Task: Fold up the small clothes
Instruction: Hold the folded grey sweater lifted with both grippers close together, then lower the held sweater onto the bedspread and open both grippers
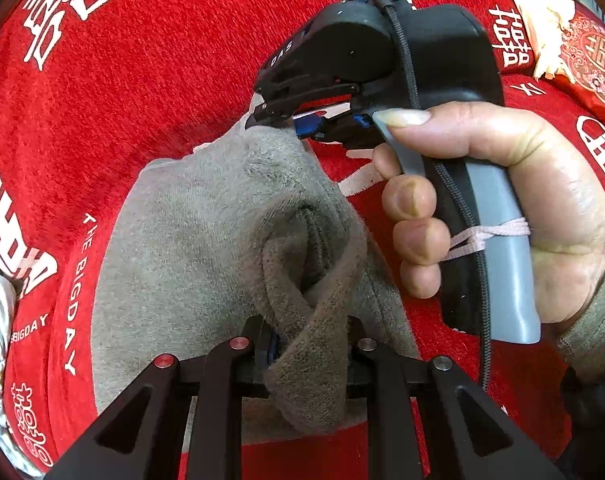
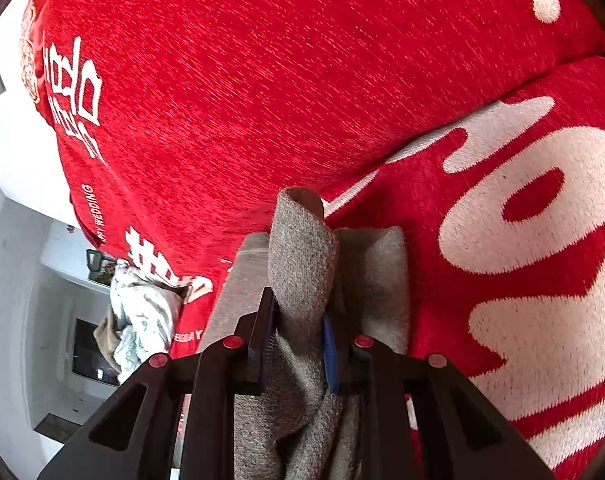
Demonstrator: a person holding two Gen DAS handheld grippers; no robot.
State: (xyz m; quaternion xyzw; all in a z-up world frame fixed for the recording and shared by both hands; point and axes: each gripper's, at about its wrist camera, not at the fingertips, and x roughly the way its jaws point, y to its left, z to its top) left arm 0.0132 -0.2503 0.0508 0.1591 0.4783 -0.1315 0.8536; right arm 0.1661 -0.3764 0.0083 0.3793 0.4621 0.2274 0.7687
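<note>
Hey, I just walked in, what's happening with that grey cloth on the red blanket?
A person is folding a small grey fleecy garment on a red blanket with white lettering, using a hand-held gripper in each hand. The left gripper is clamped on a bunched edge of the garment nearest its camera. The right gripper, held in the person's hand, pinches the far edge. The garment is part lifted between them, the fold not yet laid flat. A crumpled pale cloth lies aside.

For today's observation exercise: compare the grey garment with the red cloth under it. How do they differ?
The grey garment is plain and unprinted; the red cloth carries white lettering. The grey garment is bunched and lifted at two edges by the left claw and right claw; the red cloth lies spread beneath. Both look soft and fuzzy.
</note>
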